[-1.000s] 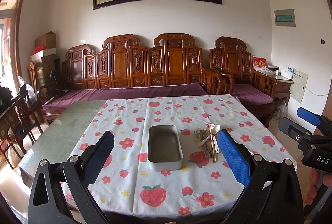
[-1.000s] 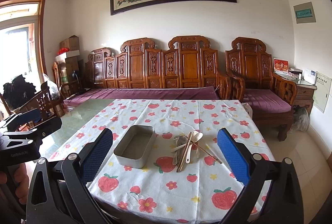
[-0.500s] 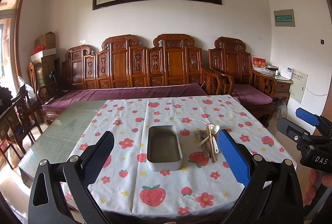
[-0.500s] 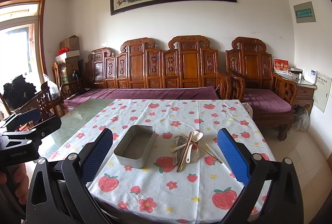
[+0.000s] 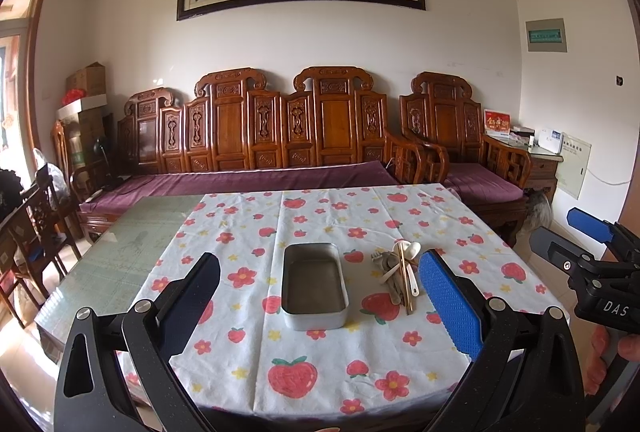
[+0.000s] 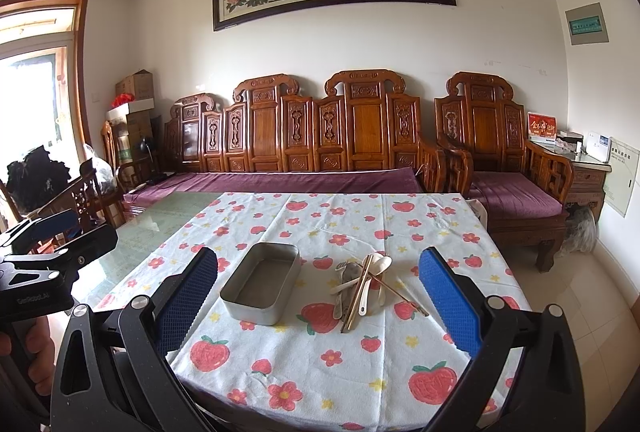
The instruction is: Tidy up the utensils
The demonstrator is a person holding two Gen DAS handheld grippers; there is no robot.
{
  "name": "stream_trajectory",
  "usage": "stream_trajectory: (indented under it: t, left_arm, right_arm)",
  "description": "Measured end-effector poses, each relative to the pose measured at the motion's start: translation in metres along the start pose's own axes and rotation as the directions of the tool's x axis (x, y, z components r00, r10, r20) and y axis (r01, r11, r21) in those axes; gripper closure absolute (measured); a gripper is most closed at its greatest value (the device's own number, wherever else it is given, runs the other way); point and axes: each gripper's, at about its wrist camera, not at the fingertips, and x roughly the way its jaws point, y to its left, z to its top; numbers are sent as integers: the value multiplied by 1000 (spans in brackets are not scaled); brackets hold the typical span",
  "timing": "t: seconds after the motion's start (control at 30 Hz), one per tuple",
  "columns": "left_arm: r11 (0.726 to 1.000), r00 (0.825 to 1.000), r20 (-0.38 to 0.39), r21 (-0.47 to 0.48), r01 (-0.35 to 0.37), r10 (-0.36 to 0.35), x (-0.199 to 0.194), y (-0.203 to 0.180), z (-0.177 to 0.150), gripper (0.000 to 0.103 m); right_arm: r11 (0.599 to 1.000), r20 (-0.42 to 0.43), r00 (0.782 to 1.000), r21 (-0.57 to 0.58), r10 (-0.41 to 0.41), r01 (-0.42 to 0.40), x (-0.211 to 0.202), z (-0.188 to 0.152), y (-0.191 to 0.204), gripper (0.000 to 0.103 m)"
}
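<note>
An empty metal tin (image 5: 314,282) (image 6: 262,282) sits on the strawberry-print tablecloth (image 5: 304,360) (image 6: 328,352). Just right of it lies a pile of utensils (image 5: 400,274) (image 6: 366,286): white spoons, brown chopsticks and a metal fork. My left gripper (image 5: 320,308) is open and empty, held above the table's near edge, short of the tin. My right gripper (image 6: 318,308) is open and empty, also near the front edge, short of the pile. Each gripper shows at the side of the other's view, the right one (image 5: 588,236) and the left one (image 6: 52,236).
A bare green glass part of the table (image 5: 116,256) lies left of the cloth. A carved wooden sofa with purple cushions (image 5: 256,176) stands behind the table, an armchair (image 5: 472,168) at the right, wooden chairs (image 5: 36,228) at the left.
Both grippers have stayed almost still, wide open. The tin and the utensils have not moved.
</note>
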Motion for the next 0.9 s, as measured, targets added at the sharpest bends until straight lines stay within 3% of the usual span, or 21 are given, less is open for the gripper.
stream_trajectory:
  t: [0.6, 0.9]
  left_arm:
    - [1000, 1000, 1, 0, 2, -2, -2, -3, 2, 7]
    - [1000, 999, -45, 0, 19, -19, 14, -1, -2, 7]
  right_arm:
    - [1000, 1, 1000, 3, 2, -2, 1, 1, -2, 2]
    - [1000, -14, 1000, 5, 4, -3, -1, 8, 2, 2]
